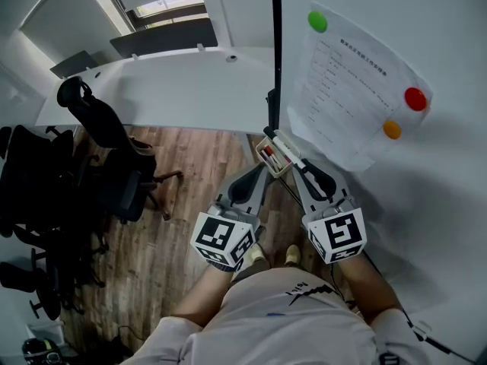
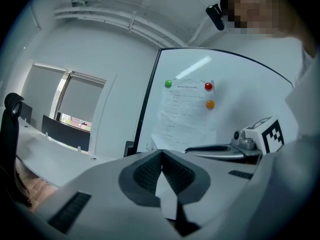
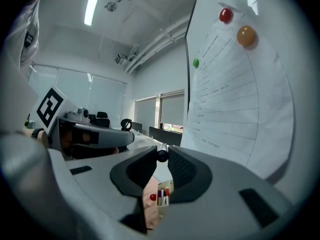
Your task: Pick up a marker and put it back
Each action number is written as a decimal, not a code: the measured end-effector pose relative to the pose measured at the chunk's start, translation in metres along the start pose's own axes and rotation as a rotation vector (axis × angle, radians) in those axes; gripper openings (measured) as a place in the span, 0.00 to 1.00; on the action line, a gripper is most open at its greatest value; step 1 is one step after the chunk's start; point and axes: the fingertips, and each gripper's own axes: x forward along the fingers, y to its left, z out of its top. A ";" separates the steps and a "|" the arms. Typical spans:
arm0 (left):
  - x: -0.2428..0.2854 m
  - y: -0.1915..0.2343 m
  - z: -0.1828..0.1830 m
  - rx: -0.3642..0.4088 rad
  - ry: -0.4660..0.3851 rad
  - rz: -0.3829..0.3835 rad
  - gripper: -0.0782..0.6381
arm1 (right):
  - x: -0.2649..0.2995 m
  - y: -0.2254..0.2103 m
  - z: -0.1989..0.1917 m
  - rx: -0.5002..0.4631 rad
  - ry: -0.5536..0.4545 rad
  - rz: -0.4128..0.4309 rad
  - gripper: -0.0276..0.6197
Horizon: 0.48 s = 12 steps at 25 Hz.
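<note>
The marker point(image 1: 287, 148) is clamped in the R claw point(image 3: 162, 158). In the right gripper view its dark round end is seen nipped between the pad tips. In the head view it lies centre frame, white-bodied, just over the holder point(image 1: 268, 158) fixed at the whiteboard point(image 1: 426, 36) edge. It appears to be gripped near one end so the rest stays free to be slid in among the others. Red, purple and dark pens are seen standing in the holder, low centre of the right gripper view.

The L claw point(image 2: 161, 153) is shut w/ nothing in it, pads meeting at the tips. It is held beside the R one, prob. idle and out of the way.

A printed sheet point(image 1: 350, 90) is pinned to the board, upper right, by green point(image 1: 317, 21), red point(image 1: 415, 98) and orange point(image 1: 392, 129) magnets near its corners, presumably to hold it flat. Its lines of print are too small to be read. Some print is seen on the person's shirt, bottom centre, but can't be made out. No brand is legible on the marker.

Whether this is pick-up or put-back can't be settled.
</note>
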 end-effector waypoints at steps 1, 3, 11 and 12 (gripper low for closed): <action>0.000 0.003 -0.004 -0.006 0.008 0.004 0.12 | 0.001 0.000 -0.009 -0.001 0.019 -0.007 0.16; 0.002 0.007 -0.014 -0.019 0.026 0.006 0.12 | 0.004 0.000 -0.029 -0.003 0.060 -0.020 0.16; 0.008 0.018 -0.058 -0.056 0.110 -0.007 0.12 | 0.022 0.001 -0.107 0.025 0.199 -0.049 0.16; 0.008 0.019 -0.063 -0.059 0.120 -0.012 0.12 | 0.025 0.001 -0.116 0.032 0.216 -0.050 0.16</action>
